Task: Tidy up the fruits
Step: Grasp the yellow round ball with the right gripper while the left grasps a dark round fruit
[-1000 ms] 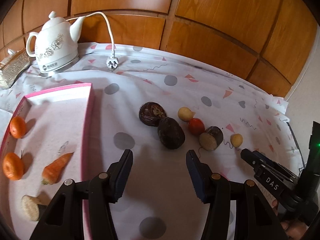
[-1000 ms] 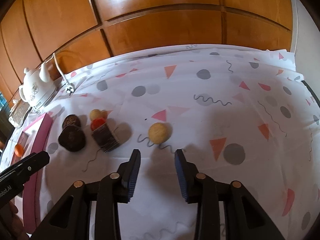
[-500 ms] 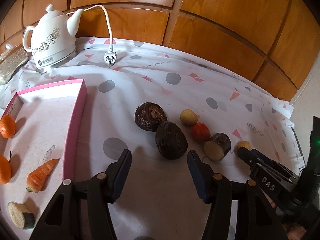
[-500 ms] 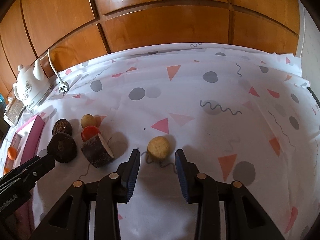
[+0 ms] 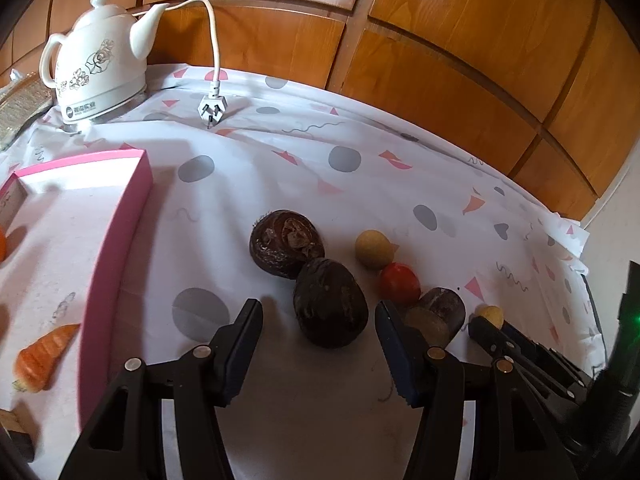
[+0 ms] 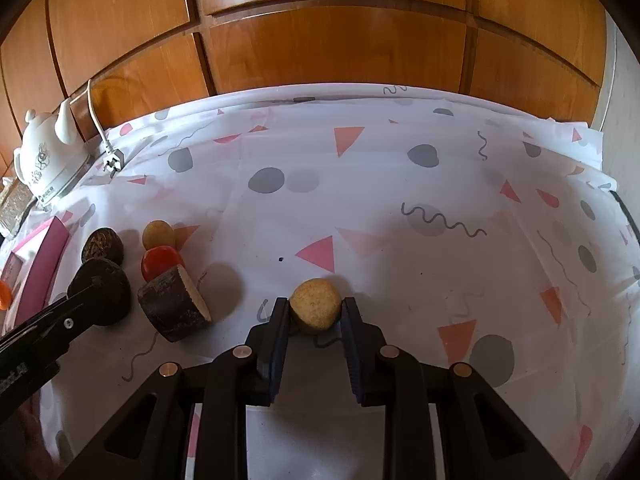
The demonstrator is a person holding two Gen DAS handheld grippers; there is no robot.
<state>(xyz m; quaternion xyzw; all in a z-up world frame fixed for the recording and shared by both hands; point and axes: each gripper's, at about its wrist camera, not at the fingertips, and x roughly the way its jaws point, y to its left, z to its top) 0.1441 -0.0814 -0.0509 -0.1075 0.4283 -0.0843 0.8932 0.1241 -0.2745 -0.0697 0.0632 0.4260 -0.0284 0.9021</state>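
My right gripper (image 6: 315, 309) has its fingers around a small tan round fruit (image 6: 316, 311) on the cloth; the jaws look about touching its sides. My left gripper (image 5: 318, 320) is open, its tips on either side of a dark oval fruit (image 5: 330, 307). Behind that lie a dark brown round fruit (image 5: 286, 243), a second tan ball (image 5: 374, 249), a small red tomato (image 5: 399, 283) and a cut dark-skinned piece (image 5: 436, 314). The pink tray (image 5: 116, 248) at left holds a carrot piece (image 5: 42, 356).
A white kettle (image 5: 98, 76) with its cord and plug (image 5: 212, 108) stands at the back left. Wooden panels back the table. The patterned cloth (image 6: 440, 220) stretches to the right. The table edge runs along the right.
Both grippers moved forward. The right jaws now flank the tan fruit, which was ahead of them. The left jaws have reached the dark oval fruit.
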